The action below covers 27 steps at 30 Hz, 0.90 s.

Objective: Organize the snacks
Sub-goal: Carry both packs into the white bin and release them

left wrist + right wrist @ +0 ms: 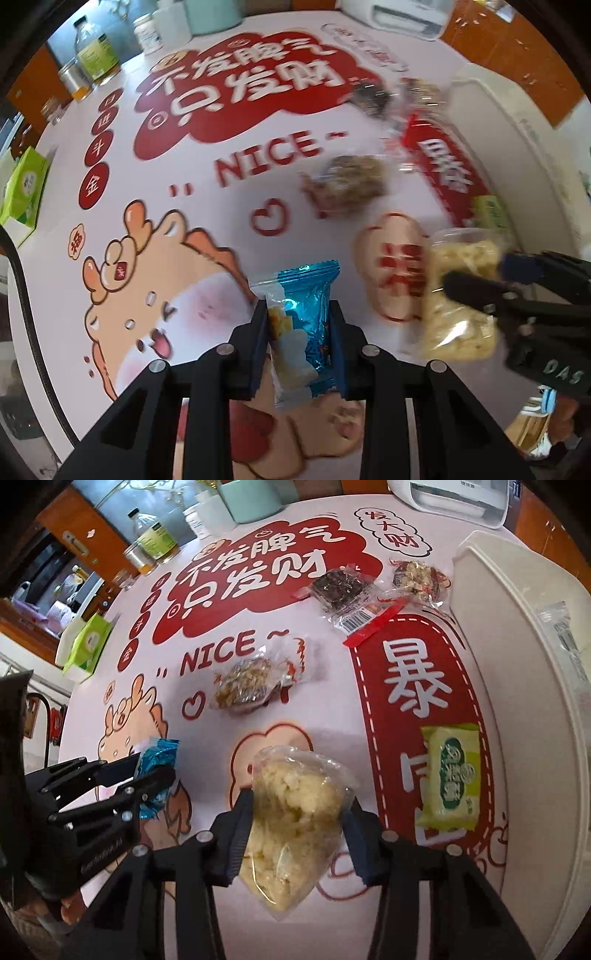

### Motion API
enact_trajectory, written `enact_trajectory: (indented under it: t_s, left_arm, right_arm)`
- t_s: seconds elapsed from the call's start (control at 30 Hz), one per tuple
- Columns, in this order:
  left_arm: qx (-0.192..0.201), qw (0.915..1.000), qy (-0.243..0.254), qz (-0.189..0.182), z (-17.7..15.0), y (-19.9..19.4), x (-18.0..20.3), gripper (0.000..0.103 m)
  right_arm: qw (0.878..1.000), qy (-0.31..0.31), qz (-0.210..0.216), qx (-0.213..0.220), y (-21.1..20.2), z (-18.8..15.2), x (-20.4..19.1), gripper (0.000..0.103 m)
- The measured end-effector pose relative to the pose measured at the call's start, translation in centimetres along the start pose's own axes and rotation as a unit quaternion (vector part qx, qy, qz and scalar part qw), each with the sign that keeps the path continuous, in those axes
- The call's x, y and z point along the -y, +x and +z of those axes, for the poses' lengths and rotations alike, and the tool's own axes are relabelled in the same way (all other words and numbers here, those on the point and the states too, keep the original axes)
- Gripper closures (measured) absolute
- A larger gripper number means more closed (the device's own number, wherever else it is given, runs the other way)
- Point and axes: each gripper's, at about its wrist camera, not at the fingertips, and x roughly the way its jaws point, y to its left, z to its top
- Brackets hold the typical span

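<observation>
My left gripper (297, 314) is shut on a blue-wrapped snack (306, 325) and holds it above the printed tablecloth; it also shows at the left of the right wrist view (157, 771). My right gripper (299, 805) is shut on a clear bag of pale yellow crumbly snack (299, 830), also seen at the right of the left wrist view (461, 295). On the cloth lie a brown nut bar (247, 686), a dark bar (340, 589), another nut bar (417, 578) and a green snack pack (450, 775).
A white tray (517, 646) lies at the right, with a clear wrapper (565, 635) in it. Bottles and jars (155, 535) stand at the far edge, beside a white appliance (454, 498). A green tissue box (86, 646) sits at the left.
</observation>
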Motion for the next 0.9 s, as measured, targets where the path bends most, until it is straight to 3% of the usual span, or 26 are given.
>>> enact_trajectory:
  t_s: [0.17,0.43,0.73,0.9]
  left_arm:
    - [0.032,0.9986,0.034,-0.027,0.7,-3.7,3.7,0.075]
    - [0.12,0.9843,0.111,-0.067,5.1,-10.5,11.0,0.075]
    - [0.226,0.9532,0.173,-0.103,12.3,-17.0,20.6,0.075]
    - [0.245,0.9453,0.174,-0.127,15.1,-17.8,24.3,0.075]
  right_arm:
    - [1.0,-0.003,0.014,0.025,-3.1,-1.2,0.5,0.056]
    - [0.991,0.017,-0.006,0.134,-12.4,-1.0,4.4,0.056]
    - [0.954,0.067,-0.088,0.279,-24.3,0.8,11.7,0.056]
    - [0.934,0.08,-0.138,0.318,-27.7,1.7,14.5,0.056]
